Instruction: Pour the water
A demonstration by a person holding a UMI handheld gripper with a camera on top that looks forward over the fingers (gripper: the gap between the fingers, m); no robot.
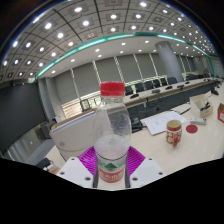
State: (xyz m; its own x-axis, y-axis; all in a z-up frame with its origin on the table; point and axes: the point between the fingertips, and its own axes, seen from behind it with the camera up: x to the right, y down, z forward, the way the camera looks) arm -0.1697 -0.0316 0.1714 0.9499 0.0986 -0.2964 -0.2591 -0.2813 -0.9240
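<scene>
Gripper view — jaws clamp one bottle [113,130] — one jar [174,132] beyond.

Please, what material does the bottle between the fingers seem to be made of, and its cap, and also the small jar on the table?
Bottle: likely clear plastic, glossy; the room shows through it, and a printed label wraps its lower part.
Cap: red, opaque, probably plastic.
Small jar: red lid and printed label; body possibly glass or plastic, too small to tell.
The gripper fingers press the bottle's base from both sides.
</scene>
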